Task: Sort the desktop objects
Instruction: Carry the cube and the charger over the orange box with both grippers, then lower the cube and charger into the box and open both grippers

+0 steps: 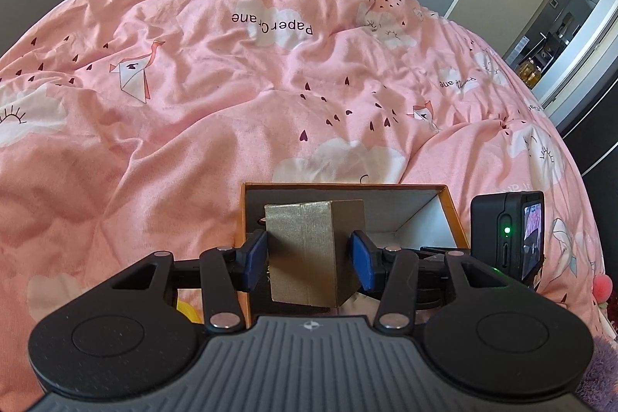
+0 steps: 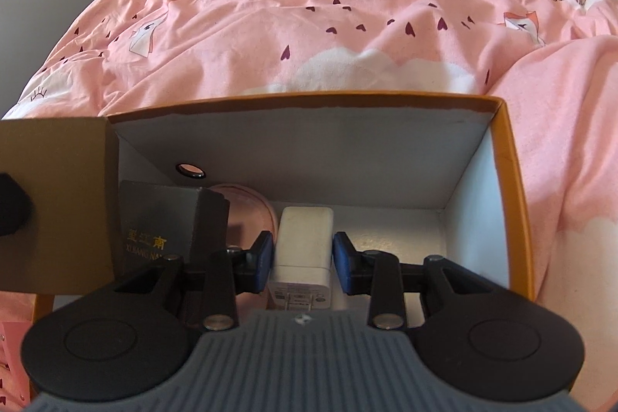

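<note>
Gold carton [image 1: 314, 253] and white charger [image 2: 303, 250] are being carried into the orange box [image 2: 513, 203].
Left gripper [image 1: 314, 257] jaws are pinching the carton; right gripper [image 2: 303, 257] jaws are bracketing the charger, contact unclear.

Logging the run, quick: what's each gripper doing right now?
Left gripper: shut on the gold box.
Right gripper: shut on the white charger.

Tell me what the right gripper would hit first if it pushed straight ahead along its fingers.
Probably the far inner wall of the orange box. The right gripper sits inside it, shut on the white charger, and nothing shows between charger and wall, though depth is unclear.
</note>
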Demonstrator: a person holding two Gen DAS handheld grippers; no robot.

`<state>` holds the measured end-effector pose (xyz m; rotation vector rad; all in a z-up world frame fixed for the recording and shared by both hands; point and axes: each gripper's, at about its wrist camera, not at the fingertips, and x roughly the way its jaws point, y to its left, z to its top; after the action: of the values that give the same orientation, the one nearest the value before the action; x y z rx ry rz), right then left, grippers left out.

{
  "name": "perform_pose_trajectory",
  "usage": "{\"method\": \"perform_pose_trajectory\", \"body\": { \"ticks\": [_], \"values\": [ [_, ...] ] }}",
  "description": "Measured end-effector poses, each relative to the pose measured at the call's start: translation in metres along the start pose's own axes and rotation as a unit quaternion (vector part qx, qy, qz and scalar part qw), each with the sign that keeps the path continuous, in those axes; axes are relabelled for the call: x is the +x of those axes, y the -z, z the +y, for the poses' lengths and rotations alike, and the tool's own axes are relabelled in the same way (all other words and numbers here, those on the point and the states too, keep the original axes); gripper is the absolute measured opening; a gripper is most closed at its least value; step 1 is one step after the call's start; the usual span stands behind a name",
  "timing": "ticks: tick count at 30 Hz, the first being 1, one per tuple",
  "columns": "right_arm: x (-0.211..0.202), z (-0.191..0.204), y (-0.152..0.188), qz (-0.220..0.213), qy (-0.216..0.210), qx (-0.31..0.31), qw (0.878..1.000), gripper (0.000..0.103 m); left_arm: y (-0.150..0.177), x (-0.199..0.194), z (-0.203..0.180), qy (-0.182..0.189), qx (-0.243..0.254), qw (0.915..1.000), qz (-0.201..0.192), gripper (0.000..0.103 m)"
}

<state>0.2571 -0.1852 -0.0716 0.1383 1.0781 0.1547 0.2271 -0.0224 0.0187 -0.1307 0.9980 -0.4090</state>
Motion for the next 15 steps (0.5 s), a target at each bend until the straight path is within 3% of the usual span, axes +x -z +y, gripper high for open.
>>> {"method": "perform_pose_trajectory", "body": {
  "ticks": [7,12,15],
  "values": [
    [-0.016,-0.003,-0.005,-0.017,-0.006,-0.002,1.000,0.038,-0.007,0.003,-0.010,0.004,0.010,0.9999,0.001,0.054],
    [-0.066,-0.010,-0.002,-0.061,-0.013,-0.032,0.998,0.039,-0.009,0.016,-0.027,0.041,0.009,0.9989,0.022,0.054],
    [-0.097,-0.021,0.003,-0.093,-0.001,-0.047,0.995,0.039,-0.010,0.032,-0.041,0.041,0.017,0.9984,0.034,0.054]
  ]
}}
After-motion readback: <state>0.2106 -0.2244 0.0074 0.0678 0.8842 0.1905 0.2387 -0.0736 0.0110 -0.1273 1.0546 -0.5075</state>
